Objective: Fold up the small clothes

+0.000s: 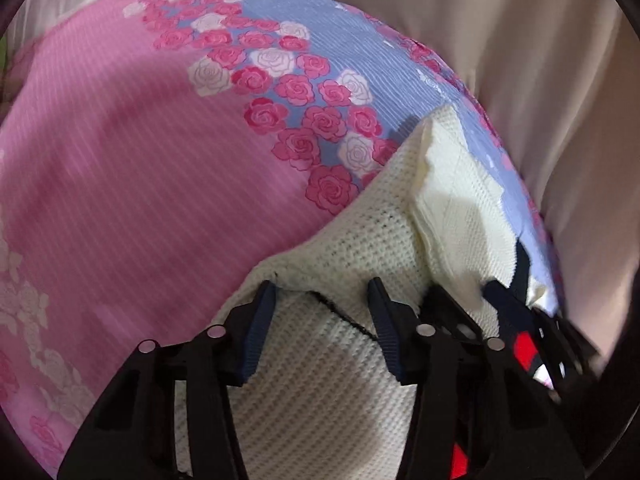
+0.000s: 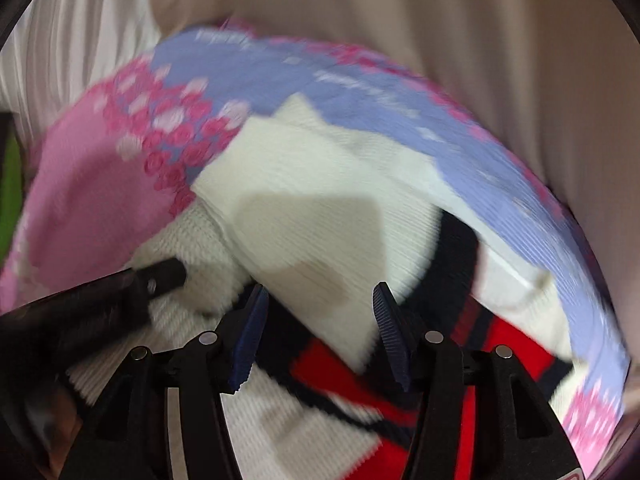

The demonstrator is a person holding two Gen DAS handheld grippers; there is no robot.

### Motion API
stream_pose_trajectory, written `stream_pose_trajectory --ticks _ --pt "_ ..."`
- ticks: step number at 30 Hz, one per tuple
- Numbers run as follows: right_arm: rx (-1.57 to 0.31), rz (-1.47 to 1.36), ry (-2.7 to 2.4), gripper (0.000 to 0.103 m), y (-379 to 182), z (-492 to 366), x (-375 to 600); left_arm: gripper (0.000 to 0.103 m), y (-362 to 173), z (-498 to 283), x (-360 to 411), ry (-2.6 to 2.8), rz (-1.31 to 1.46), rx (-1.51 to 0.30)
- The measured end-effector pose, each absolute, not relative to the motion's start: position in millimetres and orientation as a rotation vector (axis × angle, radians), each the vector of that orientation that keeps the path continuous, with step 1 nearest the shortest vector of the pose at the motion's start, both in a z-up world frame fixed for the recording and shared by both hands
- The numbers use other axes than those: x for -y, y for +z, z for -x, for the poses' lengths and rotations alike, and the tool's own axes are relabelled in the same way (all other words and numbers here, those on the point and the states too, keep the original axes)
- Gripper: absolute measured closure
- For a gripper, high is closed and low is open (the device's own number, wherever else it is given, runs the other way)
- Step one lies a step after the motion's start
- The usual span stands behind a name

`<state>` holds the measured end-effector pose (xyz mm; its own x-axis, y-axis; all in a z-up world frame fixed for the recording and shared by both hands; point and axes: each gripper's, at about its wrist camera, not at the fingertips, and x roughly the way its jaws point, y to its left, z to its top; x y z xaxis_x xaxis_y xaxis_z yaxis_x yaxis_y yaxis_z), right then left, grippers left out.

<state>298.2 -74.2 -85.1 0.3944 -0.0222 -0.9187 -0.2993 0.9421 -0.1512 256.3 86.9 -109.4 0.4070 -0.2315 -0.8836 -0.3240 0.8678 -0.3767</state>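
Note:
A cream knitted garment [image 1: 352, 240] with red and dark navy stripes lies partly folded on a pink and lilac rose-print sheet [image 1: 140, 152]. My left gripper [image 1: 324, 292] is open, its fingers low over the garment's cream edge. The right gripper shows at the right of that view [image 1: 516, 300]. In the right wrist view the garment [image 2: 304, 208] has a folded cream flap on top, with red and navy stripes [image 2: 500, 340] below. My right gripper [image 2: 318, 300] is open over that flap. The left gripper's finger [image 2: 160, 276] rests on the garment at the left. The view is blurred.
A beige curtain or fabric [image 1: 520, 60] hangs behind the bed's far edge; it also fills the top of the right wrist view [image 2: 440, 20]. A white pleated cloth [image 2: 72, 48] is at the far left. A green patch [image 2: 10, 208] shows at the left edge.

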Motion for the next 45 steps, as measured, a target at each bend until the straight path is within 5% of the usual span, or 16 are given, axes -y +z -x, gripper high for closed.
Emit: stream_pose_trajectory --ticks 3,5,12,21,24,26,30,32,35,36,41,45 --pt "-1.145 0.353 0.208 0.06 -95 -303 64 0.057 -110 -259 -90 0.072 0.595 -1.163" --pt "-1.124 0.292 0.199 0.097 -84 -303 77 0.058 -110 -261 -90 0.069 0.59 -1.18" --pt "-0.973 -0.41 -0.077 0.096 -34 -240 264 0.057 -106 -253 -90 0.031 0.623 -1.176" --pt "-1.051 -0.815 -0.29 0.086 -112 -126 371 0.046 -101 -238 -47 -0.066 0.76 -1.246" --pt "-0.997 -0.883 -0.27 0.057 -109 -129 379 0.046 -109 -246 -55 0.016 0.798 -1.232" --pt "-0.981 -0.886 -0.28 0.051 -107 -132 385 0.049 -109 -253 -69 0.07 0.808 -1.201" --pt "-0.969 -0.905 -0.324 0.051 -113 -147 398 0.061 -107 -269 -79 0.104 0.757 -1.208" --pt "-0.96 -0.911 -0.335 0.051 -115 -150 401 0.076 -110 -269 -79 0.114 0.735 -1.232" --pt "-0.975 -0.878 -0.351 0.074 -116 -162 400 0.091 -106 -273 -74 0.085 0.71 -1.233" --pt "-1.0 -0.864 -0.341 0.096 -115 -170 398 0.092 -100 -275 -73 0.078 0.719 -1.22" --pt "-0.828 -0.744 -0.185 0.096 -24 -195 375 0.093 -63 -277 -86 0.051 0.77 -1.111" --pt "-0.638 -0.647 -0.066 0.096 41 -183 361 0.093 -88 -273 -94 0.096 0.739 -1.159"
